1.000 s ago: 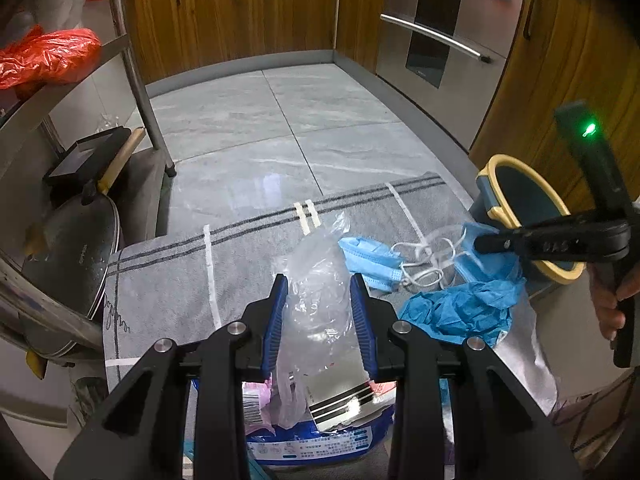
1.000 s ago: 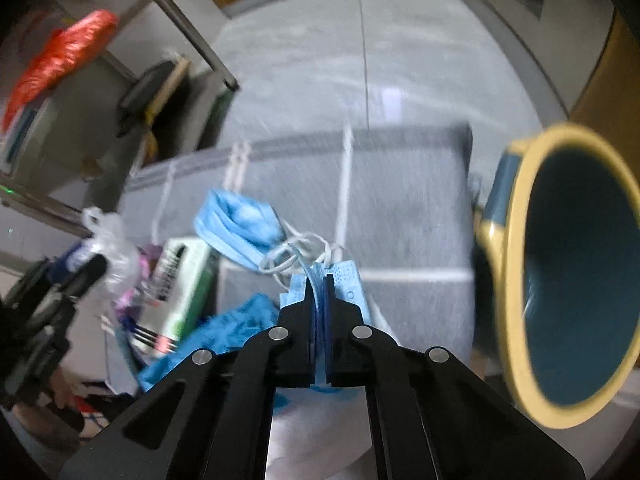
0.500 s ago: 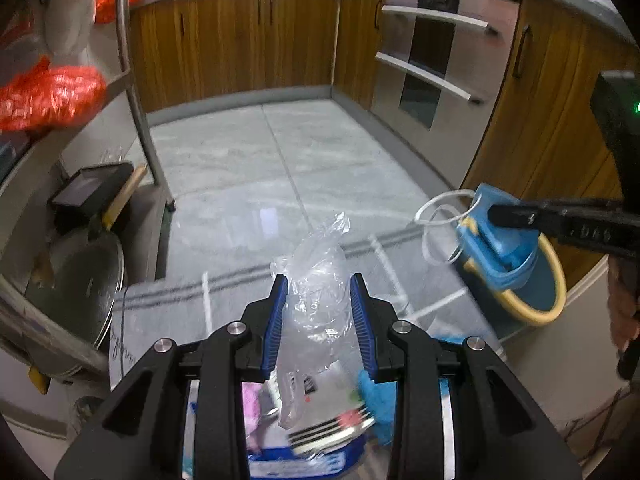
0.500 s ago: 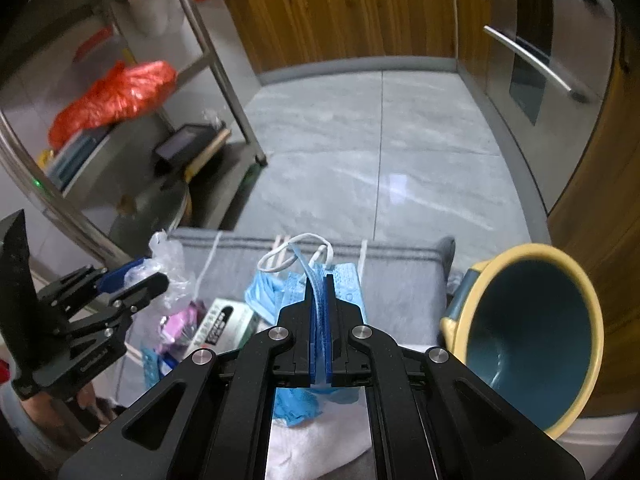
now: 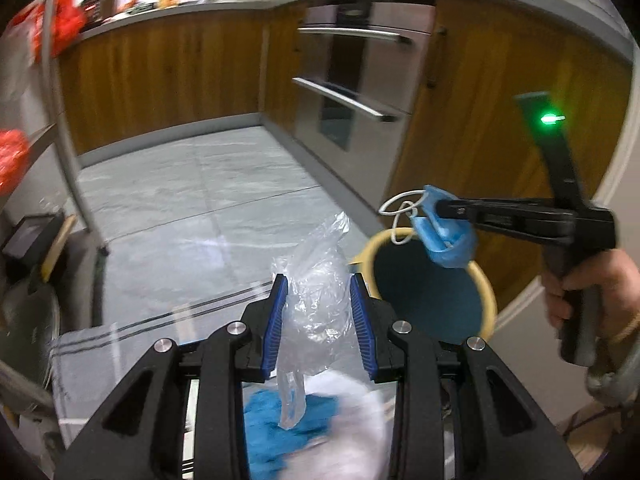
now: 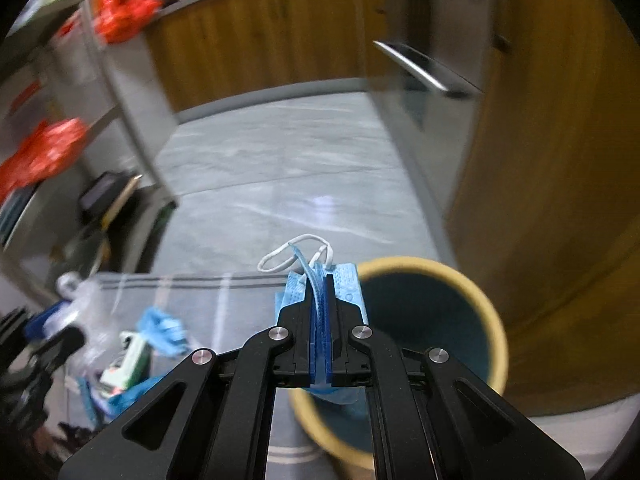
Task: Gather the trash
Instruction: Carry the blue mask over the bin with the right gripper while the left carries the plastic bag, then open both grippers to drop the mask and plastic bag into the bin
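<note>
Having risen off the mat: right gripper (image 6: 319,320) clamped tight on blue mask (image 5: 446,236), left gripper (image 5: 319,320) part-closed squeezing plastic bag (image 5: 316,304); bin (image 5: 484,280) now at four o'clock, drop next.

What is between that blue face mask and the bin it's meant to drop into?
Nothing visible. The right gripper holds the blue face mask in the air right over the yellow-rimmed bin, whose mouth is open with no lid. The clear plastic bag in the left gripper sits off to the side.

Wooden cabinets (image 5: 168,76) and a steel oven (image 5: 352,80) line the grey tiled floor (image 5: 192,200).
</note>
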The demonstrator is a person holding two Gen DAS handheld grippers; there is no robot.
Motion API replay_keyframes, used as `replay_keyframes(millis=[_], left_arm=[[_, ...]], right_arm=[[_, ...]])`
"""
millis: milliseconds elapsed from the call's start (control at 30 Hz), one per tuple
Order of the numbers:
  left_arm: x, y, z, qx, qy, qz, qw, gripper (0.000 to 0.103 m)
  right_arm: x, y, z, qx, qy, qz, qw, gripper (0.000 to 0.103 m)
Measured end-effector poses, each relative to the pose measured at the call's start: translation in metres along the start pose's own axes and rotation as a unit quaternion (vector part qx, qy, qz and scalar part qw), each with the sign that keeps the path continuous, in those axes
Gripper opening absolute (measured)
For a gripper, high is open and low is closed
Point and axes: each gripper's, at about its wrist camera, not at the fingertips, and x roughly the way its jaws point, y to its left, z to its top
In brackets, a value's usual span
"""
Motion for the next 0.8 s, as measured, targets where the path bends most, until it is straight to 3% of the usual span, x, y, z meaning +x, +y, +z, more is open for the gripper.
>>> replay_keyframes(millis=[167,367,533,700,800], left_arm=[[0.028,-0.048,0.017,0.03,0.006,-0.023,0.9993,0.032],[0.087,-0.086,0.024,0.027,0.052,-0.049,0.9971,0.032],[0.129,-0.099,0.021,0.032,0.088,-0.048,0.9944,0.032],[0.156,-0.11,0.02,0.056,0.089,-0.036,0.9938,0.034],[0.166,-0.112,0.017,0.06,0.092,-0.032,0.9934,0.041]], right_arm=[[0.015,-0.054,-0.011,0.063,0.029,-0.019,0.997,0.004],[0.035,-0.087,-0.025,0.102,0.068,-0.042,0.992,0.004],[0.05,-0.111,-0.043,0.137,0.102,-0.05,0.984,0.004],[0.058,-0.121,-0.048,0.153,0.113,-0.05,0.98,0.004],[0.061,-0.127,-0.05,0.158,0.118,-0.055,0.979,0.008]])
